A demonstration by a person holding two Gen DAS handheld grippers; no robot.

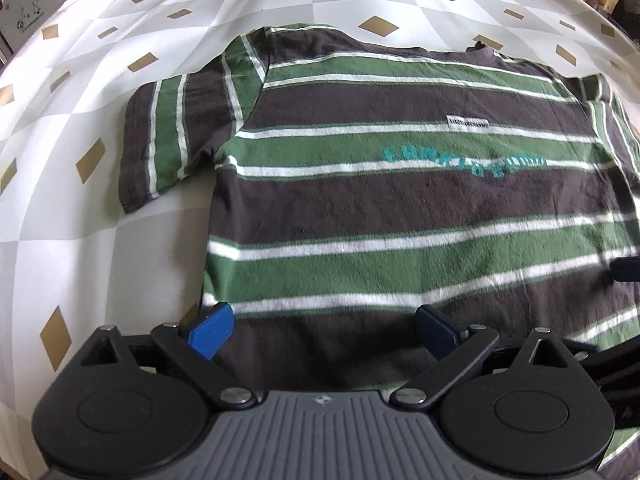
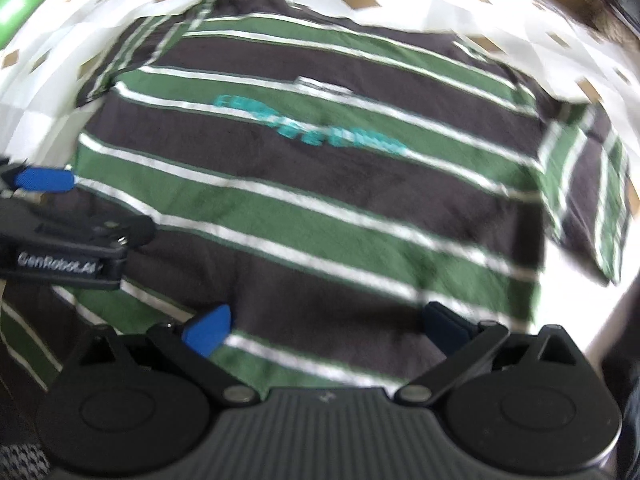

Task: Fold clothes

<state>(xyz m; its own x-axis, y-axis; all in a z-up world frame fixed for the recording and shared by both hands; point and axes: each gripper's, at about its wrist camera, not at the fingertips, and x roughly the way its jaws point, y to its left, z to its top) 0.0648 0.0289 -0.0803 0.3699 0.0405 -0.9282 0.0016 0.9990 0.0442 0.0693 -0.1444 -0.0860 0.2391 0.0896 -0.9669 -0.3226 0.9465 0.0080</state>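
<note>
Closest to the lens, the left claw point(image 1: 324, 326) hangs with its jaws spread wide and nothing between them. Its blue pads point(image 1: 212, 330) stand over the bottom part of the shirt point(image 1: 400, 200), near the left side edge. The shirt lies flat and face up ahead of the claw, on the checked sheet point(image 1: 80, 240), with the left sleeve point(image 1: 168, 140) spread out to the far left and the neck at the far end.

The right claw point(image 2: 326, 328) is also spread and empty, over the hem, with the right sleeve point(image 2: 588, 184) far to its right. The left claw is just at its left side.

I think several things can go wrong from here. The claws are near each other, so they can collide when both go down. If a pad takes only the top layer, the back layer stays behind and the fold becomes uneven. If it goes too deep, it can also catch the sheet. Whether the hem lies straight I cannot tell, because the claws hide it.
</note>
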